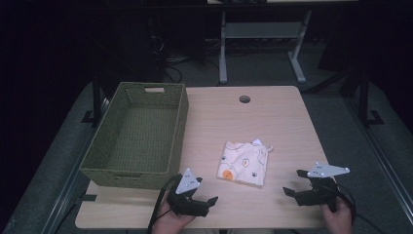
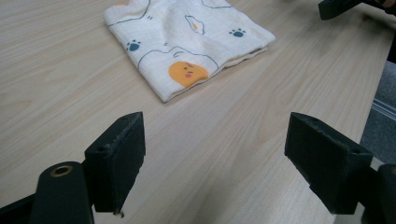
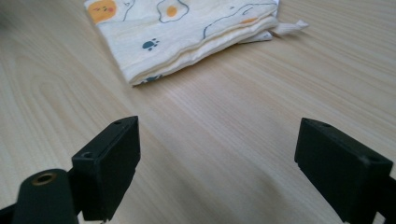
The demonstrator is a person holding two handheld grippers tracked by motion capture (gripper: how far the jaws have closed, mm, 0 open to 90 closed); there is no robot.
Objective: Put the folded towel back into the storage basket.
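On the wooden table (image 1: pixel 272 122), a folded cloth (image 1: pixel 243 163) printed with paw marks and an orange face lies flat near the middle, to the right of a green woven basket (image 1: pixel 136 139). Left gripper (image 1: pixel 203 197) and right gripper (image 1: pixel 294 183) rest near the table's front edge, one on each side of the cloth and apart from it. Both sets of jaws stand wide apart with nothing between them.
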